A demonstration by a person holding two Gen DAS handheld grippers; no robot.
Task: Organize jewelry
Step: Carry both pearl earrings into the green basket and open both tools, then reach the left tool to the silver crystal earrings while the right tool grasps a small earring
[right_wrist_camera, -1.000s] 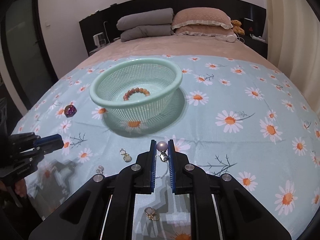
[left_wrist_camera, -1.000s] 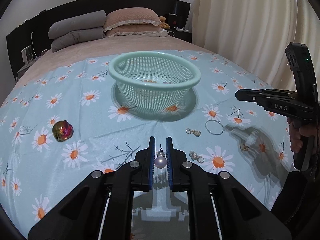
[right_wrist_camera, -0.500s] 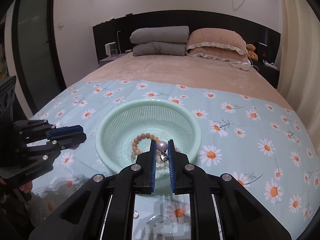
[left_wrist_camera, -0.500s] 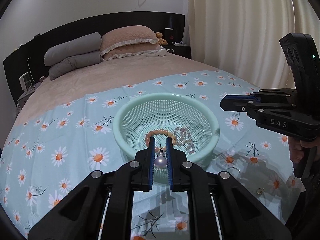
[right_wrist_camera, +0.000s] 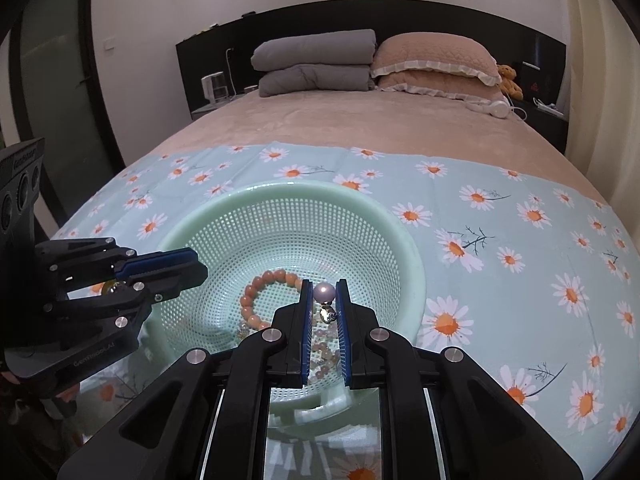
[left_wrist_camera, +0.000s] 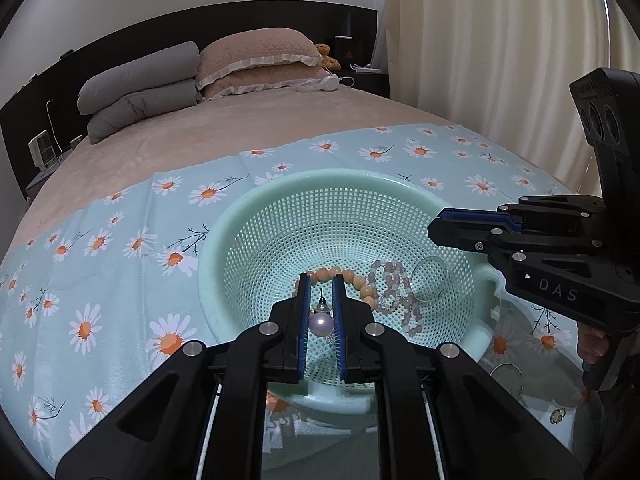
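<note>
Both grippers have been carried from the bedspread to above the mint basket (left_wrist_camera: 224,240).
Each pearl earring is clenched: left gripper (left_wrist_camera: 319,280) on one (left_wrist_camera: 320,324), right gripper (right_wrist_camera: 323,285) on another (right_wrist_camera: 324,293).

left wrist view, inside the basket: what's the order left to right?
Pearl earring pinched in the left gripper → orange bead bracelet → pale pink bead bracelet → clear ring, then the right gripper over the green basket's right rim.
</note>
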